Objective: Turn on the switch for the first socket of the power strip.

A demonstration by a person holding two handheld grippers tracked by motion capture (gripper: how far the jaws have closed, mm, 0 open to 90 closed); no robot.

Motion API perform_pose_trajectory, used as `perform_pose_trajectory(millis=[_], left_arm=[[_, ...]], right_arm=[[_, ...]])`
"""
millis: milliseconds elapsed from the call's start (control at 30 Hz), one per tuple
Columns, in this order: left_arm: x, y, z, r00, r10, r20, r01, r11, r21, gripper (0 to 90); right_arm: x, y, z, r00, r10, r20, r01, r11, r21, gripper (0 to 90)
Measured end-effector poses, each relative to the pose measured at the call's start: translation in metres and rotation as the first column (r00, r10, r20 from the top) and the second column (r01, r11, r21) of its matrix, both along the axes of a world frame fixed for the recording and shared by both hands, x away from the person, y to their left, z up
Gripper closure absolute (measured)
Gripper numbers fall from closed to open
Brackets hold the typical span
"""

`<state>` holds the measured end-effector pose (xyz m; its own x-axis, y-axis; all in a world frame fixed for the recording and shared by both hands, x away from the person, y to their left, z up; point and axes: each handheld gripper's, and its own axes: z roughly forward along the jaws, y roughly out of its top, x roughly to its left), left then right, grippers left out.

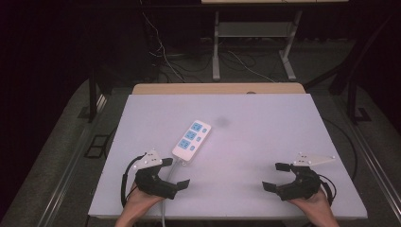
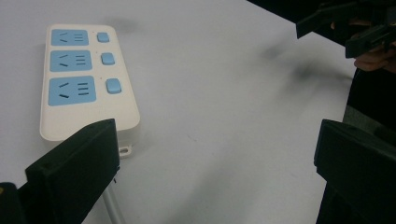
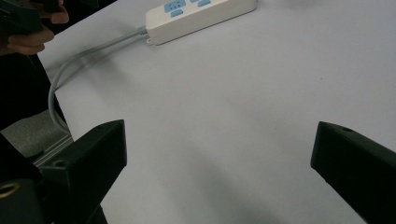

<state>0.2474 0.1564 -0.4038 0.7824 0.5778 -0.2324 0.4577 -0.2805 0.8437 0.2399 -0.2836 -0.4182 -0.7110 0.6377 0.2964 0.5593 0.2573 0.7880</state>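
- A white power strip (image 1: 191, 141) with three blue sockets and three blue switches is seen lying flat on the white counter (image 1: 265, 142), left of centre and angled diagonally.
- Its grey cable (image 3: 70, 70) is led off the strip's near end and over the counter's near edge.
- The left gripper (image 1: 172, 174) is held over the near left part of the counter, just beside the strip's near end; its jaws are spread wide and nothing is held between them.
- The right gripper (image 1: 276, 176) is held at the near right, well apart from the strip, with jaws likewise spread wide and nothing between them.
- A faint dark smudge (image 1: 222, 121) is seen on the counter beyond the strip.
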Motion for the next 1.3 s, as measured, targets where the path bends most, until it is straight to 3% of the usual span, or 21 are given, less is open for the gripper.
perform_pose_trajectory(millis=[633, 1300], left_arm=[[0.013, -0.003, 0.009, 0.9996, -0.017, -0.023, 0.018, 0.9983, 0.056, 0.0], [0.034, 0.000, 0.026, 0.9994, -0.020, -0.029, 0.022, 0.9966, 0.079, 0.0]], right_arm=[[0.000, -0.001, 0.000, 0.9999, -0.010, -0.002, 0.010, 1.000, -0.002, 3.0], [-0.001, -0.002, -0.001, 0.9999, -0.017, 0.001, 0.017, 1.000, -0.006, 3.0]])
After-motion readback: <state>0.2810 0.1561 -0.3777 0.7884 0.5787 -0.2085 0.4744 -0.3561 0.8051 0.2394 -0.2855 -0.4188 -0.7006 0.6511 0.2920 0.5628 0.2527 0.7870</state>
